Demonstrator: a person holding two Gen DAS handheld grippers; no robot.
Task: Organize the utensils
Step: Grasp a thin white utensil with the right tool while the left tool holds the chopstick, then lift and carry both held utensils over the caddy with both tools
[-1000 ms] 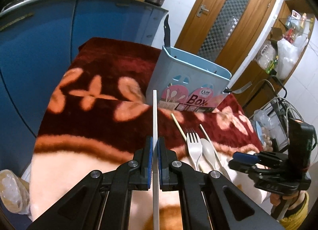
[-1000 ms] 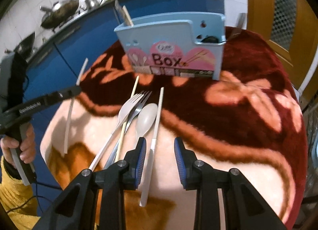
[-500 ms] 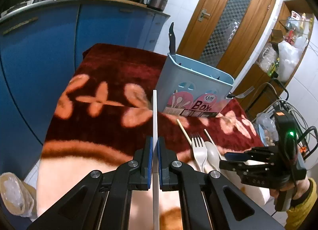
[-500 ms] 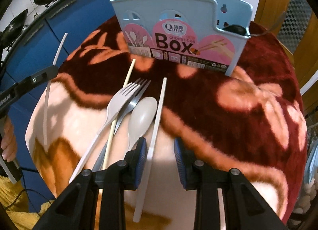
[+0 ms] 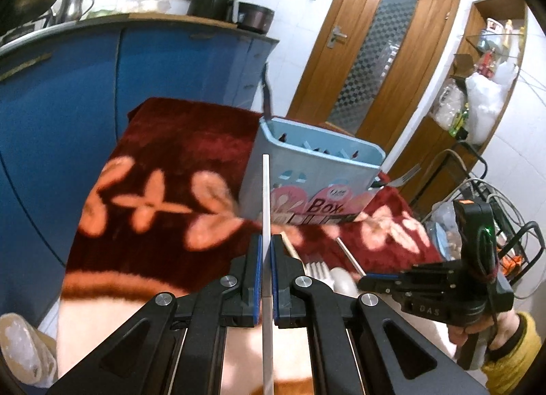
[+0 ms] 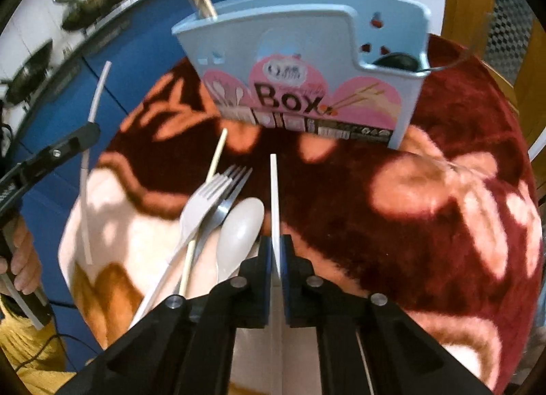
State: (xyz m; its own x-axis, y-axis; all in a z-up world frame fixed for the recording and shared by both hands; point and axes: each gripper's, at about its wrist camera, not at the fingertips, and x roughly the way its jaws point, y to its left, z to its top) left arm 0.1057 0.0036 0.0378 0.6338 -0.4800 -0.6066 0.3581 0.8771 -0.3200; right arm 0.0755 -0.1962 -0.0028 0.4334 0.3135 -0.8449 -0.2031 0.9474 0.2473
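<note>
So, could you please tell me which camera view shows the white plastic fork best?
The right wrist view: the white plastic fork lies there in nearly full length, tines to handle, across a metal fork. In the left wrist view only its tines peek out behind the left tongs.

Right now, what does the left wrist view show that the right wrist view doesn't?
Only the left wrist view: the wooden door, the cluttered shelf and the right gripper from outside. Only the right wrist view: the white fork, steel fork and spoon in full, and the left gripper clamping its white chopstick. Both: the blue utensil box on the red floral cloth.
</note>
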